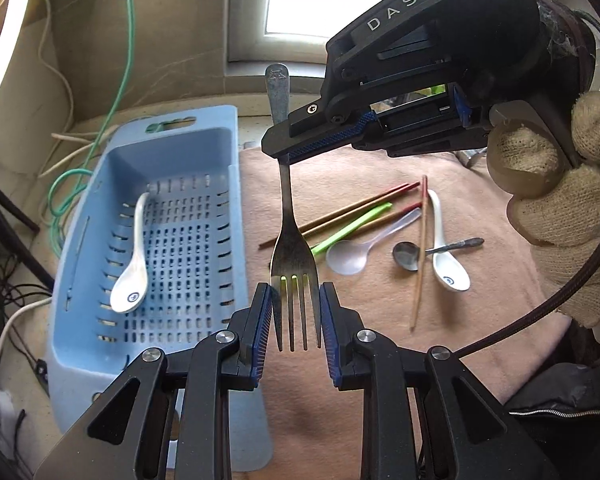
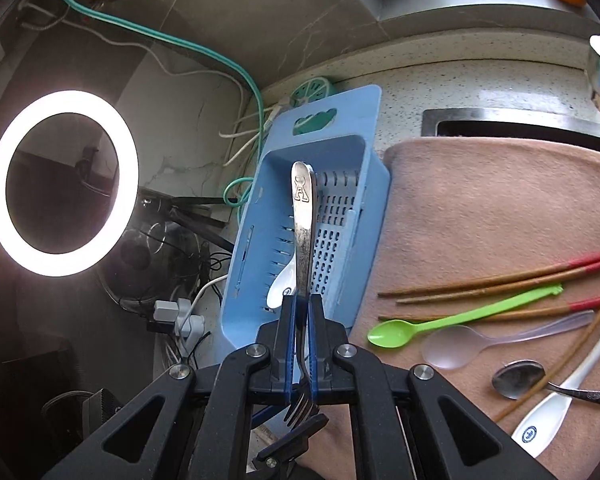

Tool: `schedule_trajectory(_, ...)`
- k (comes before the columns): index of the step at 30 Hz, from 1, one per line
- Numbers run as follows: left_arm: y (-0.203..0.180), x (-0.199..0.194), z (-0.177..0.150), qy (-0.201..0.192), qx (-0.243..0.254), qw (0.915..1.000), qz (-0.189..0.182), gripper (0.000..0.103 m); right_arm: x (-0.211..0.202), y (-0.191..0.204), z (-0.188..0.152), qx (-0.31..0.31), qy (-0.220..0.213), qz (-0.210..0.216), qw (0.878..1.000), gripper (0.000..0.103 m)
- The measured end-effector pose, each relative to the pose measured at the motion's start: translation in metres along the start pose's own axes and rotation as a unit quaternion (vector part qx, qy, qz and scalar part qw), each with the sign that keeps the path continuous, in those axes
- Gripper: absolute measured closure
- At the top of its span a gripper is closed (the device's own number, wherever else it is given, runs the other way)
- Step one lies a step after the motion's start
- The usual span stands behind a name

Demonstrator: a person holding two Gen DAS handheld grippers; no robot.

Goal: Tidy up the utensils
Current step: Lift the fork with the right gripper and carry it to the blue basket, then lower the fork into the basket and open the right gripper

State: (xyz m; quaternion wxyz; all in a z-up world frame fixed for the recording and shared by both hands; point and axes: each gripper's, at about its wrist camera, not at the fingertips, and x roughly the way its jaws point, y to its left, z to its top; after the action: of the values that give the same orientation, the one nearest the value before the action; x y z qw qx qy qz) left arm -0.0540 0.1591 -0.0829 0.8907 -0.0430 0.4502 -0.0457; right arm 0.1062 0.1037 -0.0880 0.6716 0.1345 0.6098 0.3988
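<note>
**Metal fork gripped at both ends above the cloth**

The right gripper (image 1: 286, 158) was clamped tight on the handle of the metal fork (image 1: 290, 236), jaws together with only the shaft between them; the left gripper (image 1: 296, 316) stood with its blue pads (image 1: 265, 320) against the outer tines, jaws a little apart and pressed on the fork's head; a gloved hand (image 1: 560, 200) worked the right tool. To the left sat the blue slotted basket (image 1: 100, 352), a white ceramic spoon (image 1: 130, 276) lying inside it; on the pink cloth (image 1: 460, 340) lay red-tipped chopsticks (image 1: 360, 206), a green plastic spoon (image 2: 440, 320), a clear plastic spoon (image 1: 352, 256), a small metal spoon (image 1: 408, 254) and another white ceramic spoon (image 1: 448, 268); a ring light (image 2: 62, 184) glowed at far left.
</note>
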Motion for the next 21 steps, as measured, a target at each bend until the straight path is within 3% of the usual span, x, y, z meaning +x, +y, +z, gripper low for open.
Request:
schedule_trajectory(12,0.041,0.008,0.003,0.013,-0.027,0.9986,0.042,0.08,0.048,0.028,0.021,-0.043,0.026,-0.018,0.999,0.093)
schedule_trajectory(13,0.043,0.008,0.003,0.016,-0.03,0.9983,0.046,0.08,0.051,0.029,0.022,-0.048,0.029,-0.023,0.998,0.091)
schedule_trajectory(14,0.046,0.009,0.003,0.016,-0.035,0.998,0.05,0.08,0.052,0.03,0.023,-0.05,0.029,-0.024,0.998,0.083)
schedule_trajectory(16,0.052,0.008,0.003,0.018,-0.049,0.9971,0.056,0.072,0.049,0.03,0.022,-0.056,0.018,-0.03,0.998,0.059)
schedule_trajectory(21,0.057,0.002,0.003,0.009,-0.061,0.9965,0.057,0.072,0.042,0.032,0.024,-0.075,0.006,-0.039,0.996,0.057)
